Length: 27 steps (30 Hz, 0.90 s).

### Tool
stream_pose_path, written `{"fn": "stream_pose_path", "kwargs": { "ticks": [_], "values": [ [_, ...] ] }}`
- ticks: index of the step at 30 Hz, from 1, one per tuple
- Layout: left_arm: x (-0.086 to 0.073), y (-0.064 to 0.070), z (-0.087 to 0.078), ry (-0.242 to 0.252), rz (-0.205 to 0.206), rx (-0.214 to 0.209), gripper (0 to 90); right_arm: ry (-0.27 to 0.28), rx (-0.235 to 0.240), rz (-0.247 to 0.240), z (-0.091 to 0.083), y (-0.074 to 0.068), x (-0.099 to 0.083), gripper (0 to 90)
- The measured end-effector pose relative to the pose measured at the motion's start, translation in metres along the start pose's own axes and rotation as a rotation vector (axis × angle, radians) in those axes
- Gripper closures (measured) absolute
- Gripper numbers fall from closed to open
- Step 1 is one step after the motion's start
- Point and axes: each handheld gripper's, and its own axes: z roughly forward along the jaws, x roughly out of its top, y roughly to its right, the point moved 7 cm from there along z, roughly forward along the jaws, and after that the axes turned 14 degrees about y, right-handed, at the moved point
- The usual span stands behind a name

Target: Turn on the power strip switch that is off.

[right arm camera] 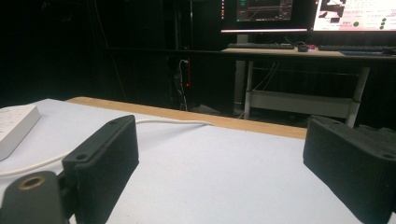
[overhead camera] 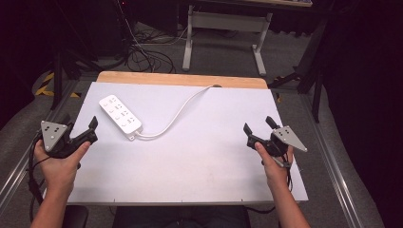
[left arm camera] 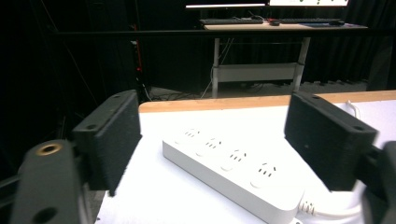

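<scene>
Trouble may come from the white cord (overhead camera: 173,115): power strip (overhead camera: 120,114) lies far left on the table (overhead camera: 199,161), just beyond the wide-jawed left gripper (overhead camera: 81,131); right gripper (overhead camera: 259,128), also wide, hovers well apart, and a careless grab could drag it.

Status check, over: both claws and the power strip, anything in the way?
Left claw open, empty, near the power strip. Right claw open, empty, far side of table. Strip flat, untouched, cord trailing to back edge. Path clear.
</scene>
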Motion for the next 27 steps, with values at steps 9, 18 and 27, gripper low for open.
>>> {"fn": "stream_pose_path", "kwargs": {
  "ticks": [9, 18, 27],
  "values": [
    [0.0000, 0.0015, 0.0000, 0.004, 0.011, 0.018, 6.6, 0.000, -0.002, 0.001, -0.0001, 0.0000, 0.0000, 10.7],
    [0.0009, 0.0023, -0.0006, 0.020, 0.017, 0.026, 3.3, 0.000, -0.004, 0.005, -0.0006, -0.0001, 0.0002, 10.7],
    [0.0009, 0.0018, -0.0088, 0.032, 0.010, 0.024, 2.1, 0.004, 0.000, 0.001, -0.0001, -0.0007, 0.0004, 10.4]
  ]
}}
